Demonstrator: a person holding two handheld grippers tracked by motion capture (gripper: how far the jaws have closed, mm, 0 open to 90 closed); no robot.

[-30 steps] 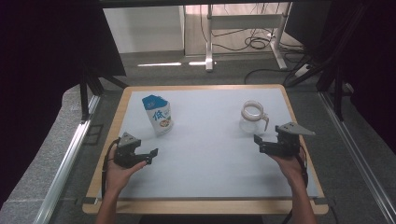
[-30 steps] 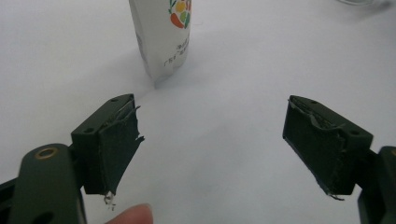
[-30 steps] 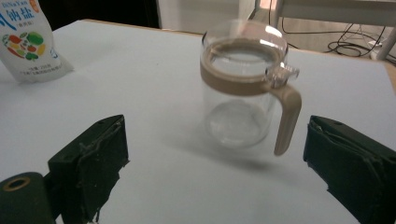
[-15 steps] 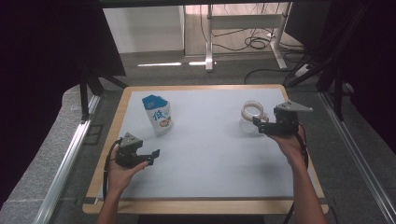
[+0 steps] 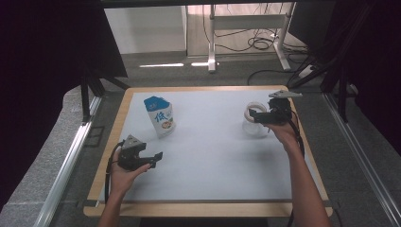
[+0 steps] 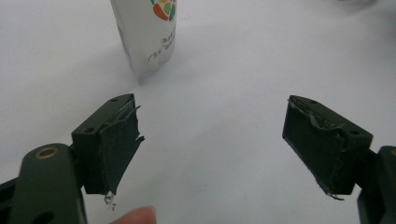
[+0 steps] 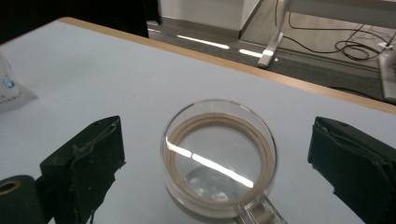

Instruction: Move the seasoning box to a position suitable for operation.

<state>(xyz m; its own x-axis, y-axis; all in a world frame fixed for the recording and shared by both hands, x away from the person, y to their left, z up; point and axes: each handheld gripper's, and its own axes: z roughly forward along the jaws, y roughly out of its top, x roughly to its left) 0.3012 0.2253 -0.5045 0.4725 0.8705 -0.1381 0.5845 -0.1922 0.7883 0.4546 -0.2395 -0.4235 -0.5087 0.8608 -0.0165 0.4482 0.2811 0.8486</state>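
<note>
Since a second earlier, the right tool [image 7: 215, 163] had advanced to straddle the glass pitcher [image 7: 218, 156] at the surface's [image 5: 213, 156] right, jaws wide; closing off-centre could tip it.

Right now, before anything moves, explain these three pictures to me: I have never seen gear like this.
A person stands at a table holding a hand-held claw tool in each hand. The high view looks down from above. The other two pictures come from small cameras riding on each tool, looking along its two black jaws.

On the pale tabletop stand a white and blue pouch and a clear glass jug with a handle.

The left claw hovers open in front of the pouch, holding nothing. The right claw is open with its jaws on either side of the jug, not yet closed on it.
</note>
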